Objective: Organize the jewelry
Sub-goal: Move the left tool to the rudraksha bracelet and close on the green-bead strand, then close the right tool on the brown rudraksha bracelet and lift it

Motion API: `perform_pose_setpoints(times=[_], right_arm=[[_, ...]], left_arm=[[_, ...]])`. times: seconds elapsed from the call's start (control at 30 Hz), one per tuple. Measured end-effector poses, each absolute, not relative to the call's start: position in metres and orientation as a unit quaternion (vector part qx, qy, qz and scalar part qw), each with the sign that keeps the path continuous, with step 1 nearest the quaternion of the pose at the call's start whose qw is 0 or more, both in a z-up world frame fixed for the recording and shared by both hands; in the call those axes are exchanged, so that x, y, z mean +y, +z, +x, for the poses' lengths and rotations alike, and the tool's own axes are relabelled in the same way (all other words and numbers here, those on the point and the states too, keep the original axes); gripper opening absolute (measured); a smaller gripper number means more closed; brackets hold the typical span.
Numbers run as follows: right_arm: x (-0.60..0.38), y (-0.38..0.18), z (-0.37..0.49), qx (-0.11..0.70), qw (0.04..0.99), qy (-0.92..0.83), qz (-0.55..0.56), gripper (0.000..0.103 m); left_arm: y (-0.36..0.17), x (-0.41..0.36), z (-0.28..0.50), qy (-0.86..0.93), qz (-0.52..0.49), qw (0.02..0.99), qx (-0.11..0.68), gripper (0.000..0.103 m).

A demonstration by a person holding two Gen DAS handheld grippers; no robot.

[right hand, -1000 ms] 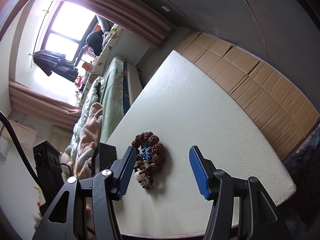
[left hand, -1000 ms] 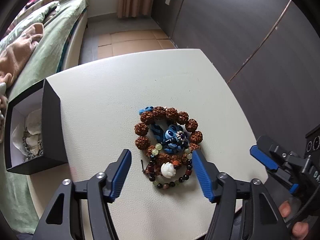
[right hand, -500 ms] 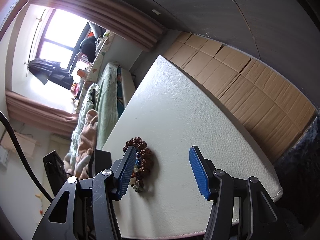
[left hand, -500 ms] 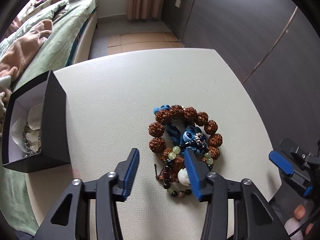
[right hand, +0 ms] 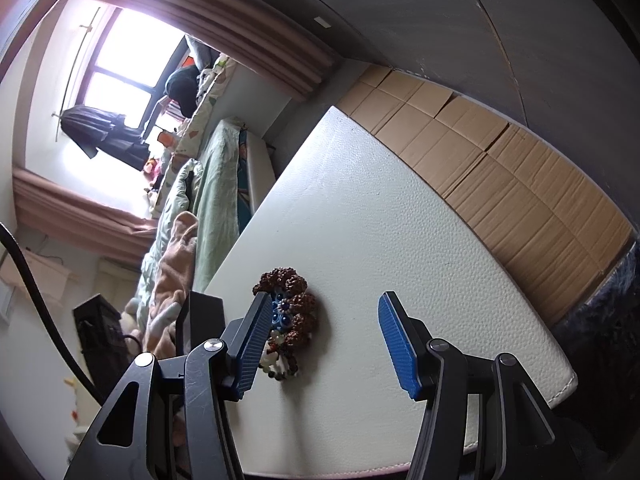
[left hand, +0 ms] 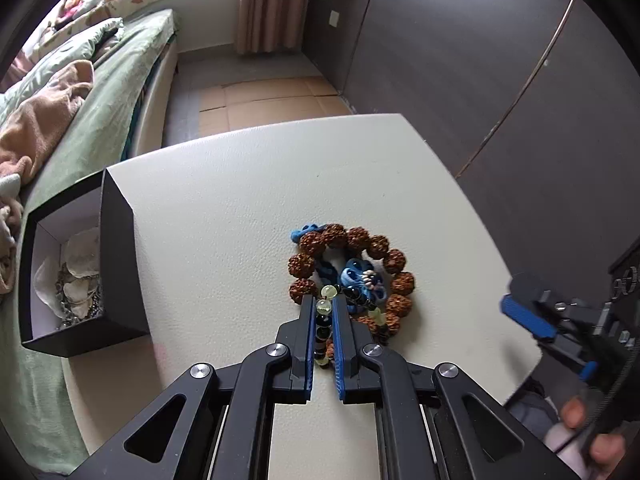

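A pile of bracelets lies on the white table (left hand: 224, 216): a brown seed-bead bracelet (left hand: 384, 248), a blue knotted piece (left hand: 356, 276) and a bracelet of green and dark beads (left hand: 325, 308). My left gripper (left hand: 323, 304) is shut on the green and dark bead bracelet, low on the table. A black box (left hand: 116, 256) holding shells and chains stands at the left. My right gripper (right hand: 320, 320) is open and empty, beside the pile (right hand: 292, 312); it also shows in the left wrist view (left hand: 532, 320).
A bed with green covers (left hand: 92, 92) runs along the table's left side. Dark wardrobe doors (left hand: 460, 48) stand behind and to the right. Cardboard (right hand: 500, 160) covers the floor past the table's far edge.
My left gripper moved forward onto the pile and closed its fingers on the green and dark bead bracelet. My right gripper stayed open and shifted a little.
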State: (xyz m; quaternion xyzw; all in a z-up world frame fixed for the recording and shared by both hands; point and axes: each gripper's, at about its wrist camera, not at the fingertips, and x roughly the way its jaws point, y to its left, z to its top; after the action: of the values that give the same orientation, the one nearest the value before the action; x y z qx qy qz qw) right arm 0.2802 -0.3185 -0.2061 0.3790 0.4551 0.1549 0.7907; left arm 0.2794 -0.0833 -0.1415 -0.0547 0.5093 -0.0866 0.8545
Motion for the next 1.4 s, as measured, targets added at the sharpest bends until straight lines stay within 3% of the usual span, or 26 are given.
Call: perform_pose_setpoints(times=[0.43,0.9,1.03,1.17,1.4], right_arm=[[-0.29,-0.207,0.291,0.462,0.794,0.176,0.354,0.056],[-0.234,-0.212,0.319,0.495,0.821,0.148,0.244,0.052],[-0.225,-0.216,0.32,0.507,0.83,0.124,0.197,0.046],[-0.228,-0.218,0.32,0.513,0.826,0.125,0.196,0.021],[-0.238,-0.201,0.303,0.49,0.83,0.148,0.223,0.021]], left_arm=[[-0.1,-0.064,0.267,-0.111,-0.067,0.873,0.47,0.008],[-0.102,-0.032,0.264,-0.088,-0.09,0.872,0.472,0.008],[-0.101,-0.027,0.262,-0.081,-0.097,0.871,0.474,0.008],[-0.098,-0.025,0.258,-0.078,-0.097,0.873,0.472,0.008],[-0.087,-0.016,0.251,-0.072,-0.093,0.879,0.463,0.008]])
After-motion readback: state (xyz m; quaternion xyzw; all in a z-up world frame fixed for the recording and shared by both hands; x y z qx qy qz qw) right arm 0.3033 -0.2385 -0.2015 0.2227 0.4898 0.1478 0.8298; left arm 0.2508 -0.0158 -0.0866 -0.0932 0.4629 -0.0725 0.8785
